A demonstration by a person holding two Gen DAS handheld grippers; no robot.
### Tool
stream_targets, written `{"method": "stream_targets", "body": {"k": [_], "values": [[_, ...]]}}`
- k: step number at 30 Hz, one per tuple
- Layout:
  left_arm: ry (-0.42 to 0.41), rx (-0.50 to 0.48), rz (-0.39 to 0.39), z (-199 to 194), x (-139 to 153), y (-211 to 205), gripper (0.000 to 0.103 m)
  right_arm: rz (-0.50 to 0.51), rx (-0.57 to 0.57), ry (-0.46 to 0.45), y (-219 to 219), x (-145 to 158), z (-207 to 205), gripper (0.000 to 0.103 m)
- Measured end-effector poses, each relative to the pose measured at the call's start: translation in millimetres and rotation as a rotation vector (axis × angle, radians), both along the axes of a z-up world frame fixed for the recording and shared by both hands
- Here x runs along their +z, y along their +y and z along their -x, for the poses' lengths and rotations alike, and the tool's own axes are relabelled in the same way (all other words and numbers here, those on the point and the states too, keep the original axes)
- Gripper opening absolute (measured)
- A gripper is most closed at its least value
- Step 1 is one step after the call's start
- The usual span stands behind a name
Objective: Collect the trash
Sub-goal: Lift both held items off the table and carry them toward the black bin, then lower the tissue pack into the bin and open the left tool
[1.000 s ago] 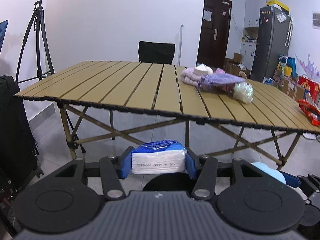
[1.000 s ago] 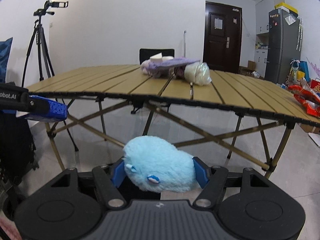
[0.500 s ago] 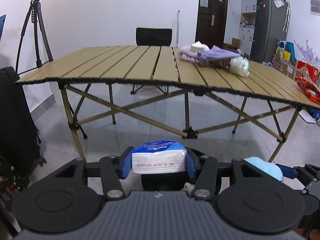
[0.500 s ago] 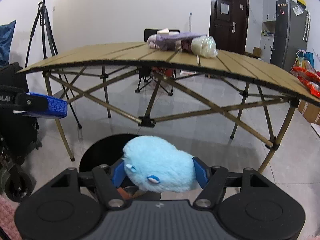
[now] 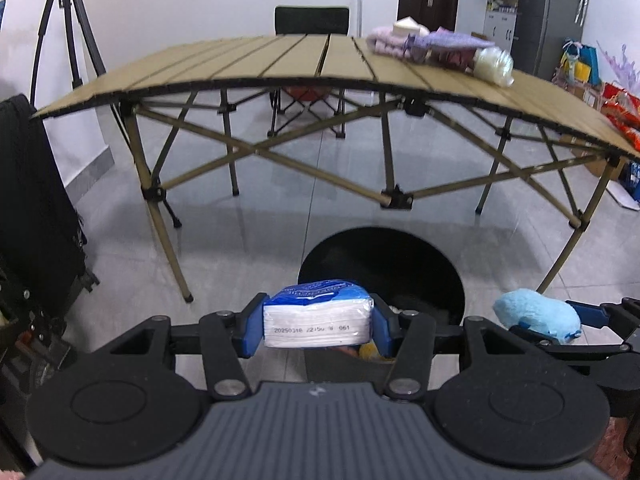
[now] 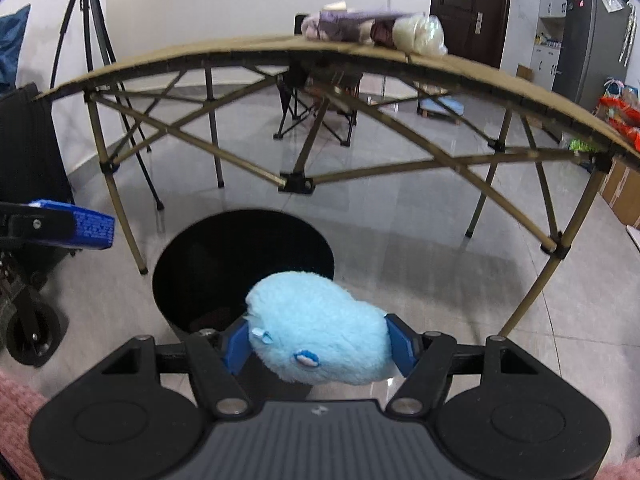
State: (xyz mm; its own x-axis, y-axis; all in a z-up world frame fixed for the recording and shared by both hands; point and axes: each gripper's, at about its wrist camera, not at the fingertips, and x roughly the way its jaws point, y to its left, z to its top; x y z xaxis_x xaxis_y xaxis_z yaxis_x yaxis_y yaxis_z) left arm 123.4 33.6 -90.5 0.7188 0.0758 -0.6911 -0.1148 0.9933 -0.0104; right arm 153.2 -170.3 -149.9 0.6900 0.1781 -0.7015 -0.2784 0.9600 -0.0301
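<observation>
Nearest, in the left wrist view: left gripper (image 5: 318, 328) clamped on a tissue pack (image 5: 317, 314), jaws part closed with blue pads flat against its two short ends, printed date face toward the camera. Judged light and squashy, plastic wrap likely slick; end-to-end hold suits it, since a squeeze across the soft middle would only crumple it. In the right wrist view: right gripper (image 6: 318, 350) wider apart, closed on a light-blue plush toy (image 6: 318, 338), pads sunk into the fur at both sides. Judged very light and springy, no risk of breakage, though pile could slide under a loose pinch; widest part of the body seems the surest place to hold. Just beyond both loads, on the floor: round black bin (image 6: 240, 256), mouth open and dark, some scraps dimly visible at the bottom; both items poised near its near rim, not yet inside. Farther back: folding tabletop (image 5: 304, 60) carrying a heap of purple cloth (image 5: 432, 46) and a pale bag.
</observation>
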Motion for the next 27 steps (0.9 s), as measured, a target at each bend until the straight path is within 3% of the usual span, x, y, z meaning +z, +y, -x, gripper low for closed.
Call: {"method": "stream_targets", "body": {"k": [13, 27], "values": [[0.144, 0.040, 0.043, -21.1, -25.5, 12.4, 0.053, -0.003, -0.055, 0.104, -7.8, -24.1, -19.2, 0.068], [0.213, 0.064, 0.060, -49.9, -35.9, 7.4, 0.053, -0.008, -0.093, 0.147, -13.9, -35.4, -34.1, 0.068]]}}
